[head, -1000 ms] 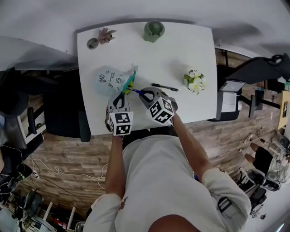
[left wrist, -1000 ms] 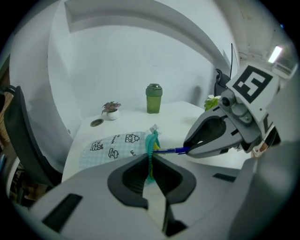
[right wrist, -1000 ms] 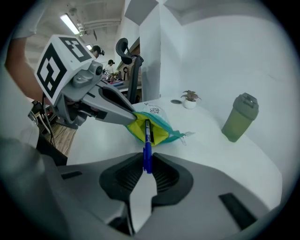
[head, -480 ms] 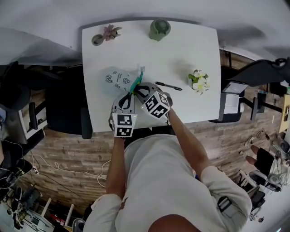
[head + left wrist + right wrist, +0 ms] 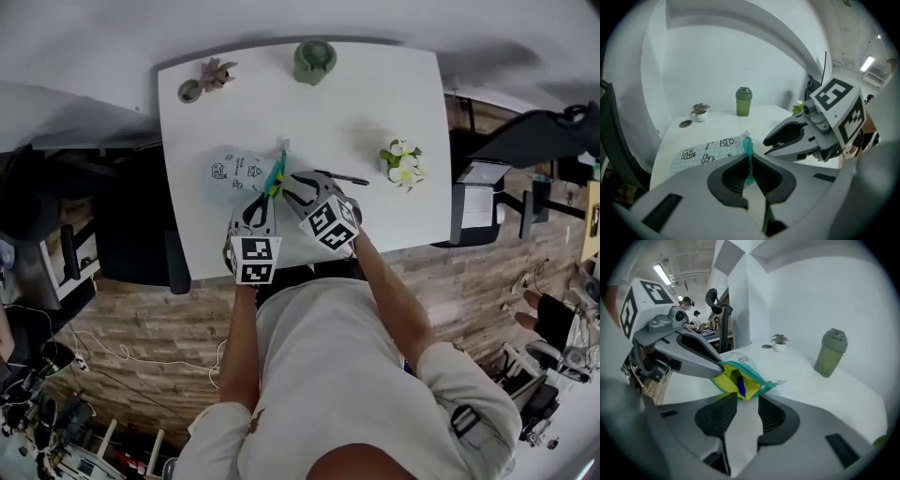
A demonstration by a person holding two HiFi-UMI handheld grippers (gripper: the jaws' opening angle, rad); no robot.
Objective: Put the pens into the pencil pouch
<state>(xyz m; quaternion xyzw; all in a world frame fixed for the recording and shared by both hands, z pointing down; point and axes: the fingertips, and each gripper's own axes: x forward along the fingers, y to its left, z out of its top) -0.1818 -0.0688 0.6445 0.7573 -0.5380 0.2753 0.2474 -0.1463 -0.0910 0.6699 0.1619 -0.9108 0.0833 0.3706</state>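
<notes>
A pale pencil pouch with cartoon prints and a teal zipper lies on the white table. My left gripper is shut on the pouch's zipper edge and holds the mouth up. In the right gripper view the pouch gapes, showing yellow lining with a blue pen inside. My right gripper sits just before that mouth. Its jaws have just been opening and nothing is between them. A black pen lies on the table to the right.
A green bottle stands at the far edge. A small potted plant and a round dish sit at the far left corner. White flowers lie to the right. A black chair stands left of the table.
The right gripper, earlier shut on the blue pen at the pouch mouth, has let it go into the pouch and opened. The left gripper keeps its hold.
</notes>
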